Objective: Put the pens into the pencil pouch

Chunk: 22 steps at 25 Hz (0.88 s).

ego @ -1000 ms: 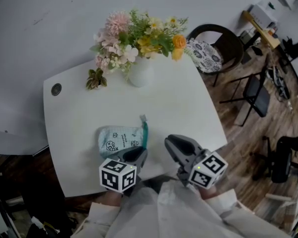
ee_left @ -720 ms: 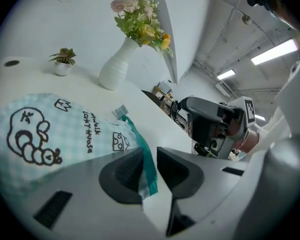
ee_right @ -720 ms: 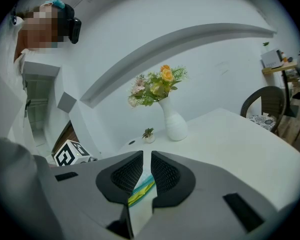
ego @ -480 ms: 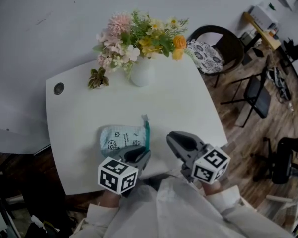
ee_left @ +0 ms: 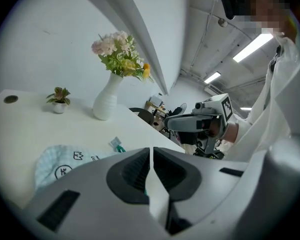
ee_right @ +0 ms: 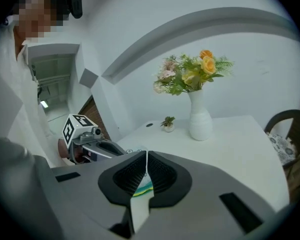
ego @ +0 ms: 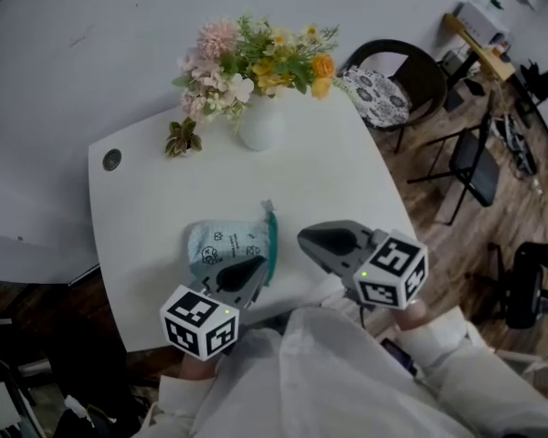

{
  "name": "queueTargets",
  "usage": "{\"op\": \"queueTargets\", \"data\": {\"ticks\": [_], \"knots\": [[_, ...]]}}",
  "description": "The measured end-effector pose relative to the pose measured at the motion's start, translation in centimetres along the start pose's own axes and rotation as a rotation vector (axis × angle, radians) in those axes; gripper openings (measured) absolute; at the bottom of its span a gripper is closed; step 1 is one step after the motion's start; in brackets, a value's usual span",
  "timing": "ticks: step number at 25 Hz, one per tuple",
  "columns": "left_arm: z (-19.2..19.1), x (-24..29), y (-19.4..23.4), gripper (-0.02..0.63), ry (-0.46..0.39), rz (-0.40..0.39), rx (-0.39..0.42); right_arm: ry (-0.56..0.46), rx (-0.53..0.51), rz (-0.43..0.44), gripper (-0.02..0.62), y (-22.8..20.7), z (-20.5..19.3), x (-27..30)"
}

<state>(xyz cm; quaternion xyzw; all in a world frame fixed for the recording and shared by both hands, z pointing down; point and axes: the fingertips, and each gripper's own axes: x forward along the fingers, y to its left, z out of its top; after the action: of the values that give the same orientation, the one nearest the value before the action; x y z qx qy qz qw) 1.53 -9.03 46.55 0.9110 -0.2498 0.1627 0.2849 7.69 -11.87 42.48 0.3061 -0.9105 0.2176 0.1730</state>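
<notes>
The pencil pouch (ego: 221, 242), pale blue with printed icons and a teal zipper edge (ego: 270, 247), lies flat on the white table (ego: 338, 181); it also shows in the left gripper view (ee_left: 65, 161). No pen shows in any view. My left gripper (ego: 247, 267) hangs over the pouch's near edge. Its jaws (ee_left: 151, 149) have just been closing and stand shut with nothing between them. My right gripper (ego: 310, 238) hovers just right of the zipper end, jaws together (ee_right: 146, 154) and empty. Each gripper sees the other across the pouch.
A white vase of flowers (ego: 260, 126) stands at the table's far side, with a tiny potted plant (ego: 183, 140) and a cable hole (ego: 112, 160) to its left. Chairs (ego: 393, 85) stand on the wooden floor to the right.
The left gripper has lifted off the pouch toward me. The right gripper has risen a little and rolled. The pouch lies as before.
</notes>
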Motion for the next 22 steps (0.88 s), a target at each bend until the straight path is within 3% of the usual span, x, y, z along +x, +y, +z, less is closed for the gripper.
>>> {"op": "queueTargets", "data": {"ticks": [8,15,22], "knots": [[1.5,-2.1,-0.5,0.015,-0.070,0.000,-0.012,0.034,-0.188,0.090,0.015,2.8,3.5,2.1],[1.5,-3.3,-0.2,0.015,-0.070,0.045,0.018,0.054,-0.216,0.128,0.016,4.7,4.6,3.3],[3.4,-4.6,1.7,0.015,-0.132,0.142,0.024,0.062,-0.220,0.122,0.015,4.9,5.5,3.7]]}}
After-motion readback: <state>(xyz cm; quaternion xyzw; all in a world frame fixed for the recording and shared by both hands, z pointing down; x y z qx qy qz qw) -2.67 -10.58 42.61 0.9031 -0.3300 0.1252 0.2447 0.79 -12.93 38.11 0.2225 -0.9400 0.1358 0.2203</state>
